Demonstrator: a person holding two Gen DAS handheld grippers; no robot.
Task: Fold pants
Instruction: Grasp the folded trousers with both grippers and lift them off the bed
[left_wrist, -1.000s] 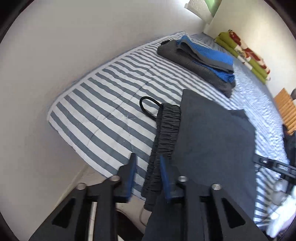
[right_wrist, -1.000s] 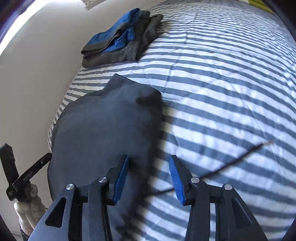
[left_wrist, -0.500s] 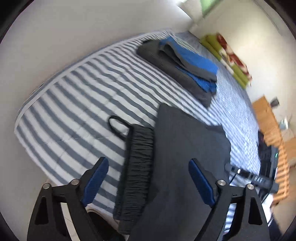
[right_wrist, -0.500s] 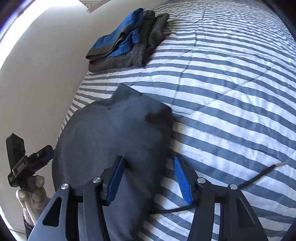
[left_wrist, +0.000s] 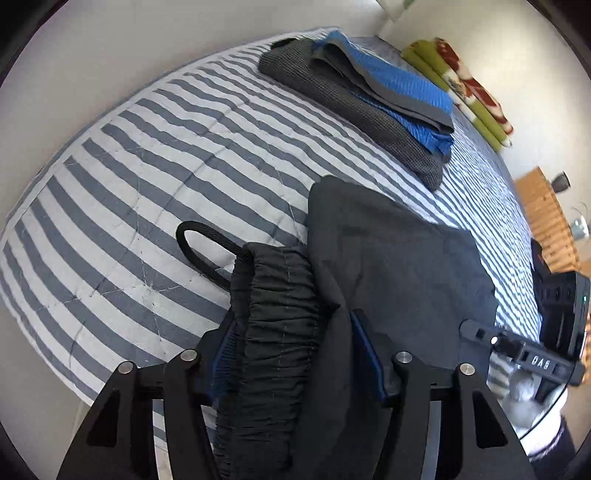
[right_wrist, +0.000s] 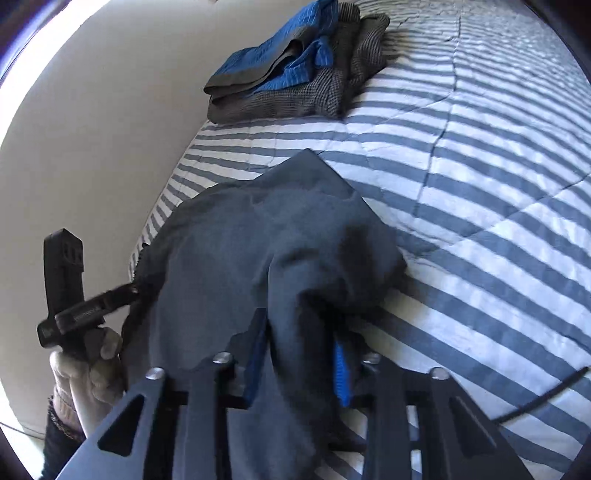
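Dark grey pants (left_wrist: 399, 266) lie folded near the bed's edge, with the gathered elastic waistband (left_wrist: 280, 302) and a black drawstring loop (left_wrist: 207, 251) at their left. My left gripper (left_wrist: 291, 350) straddles the waistband; its jaws are closing and the bunched band fills the gap between the blue pads. In the right wrist view the pants (right_wrist: 251, 251) rise in a fold at their right edge. My right gripper (right_wrist: 299, 358) is closing on that fold, and the cloth is pinched between its pads. Each gripper also shows in the other's view: right gripper (left_wrist: 517, 347), left gripper (right_wrist: 88, 310).
The striped bed cover (left_wrist: 147, 184) stretches out behind the pants. A stack of folded blue and grey clothes (left_wrist: 362, 96) sits at the far side by the wall. A green and red blanket (left_wrist: 461, 85) lies further back. A black cable (right_wrist: 535, 402) crosses the cover at right.
The left gripper opened wide, came down over the waistband and closed around it. The right gripper slid over the pants' right edge and narrowed, bunching the cloth up.
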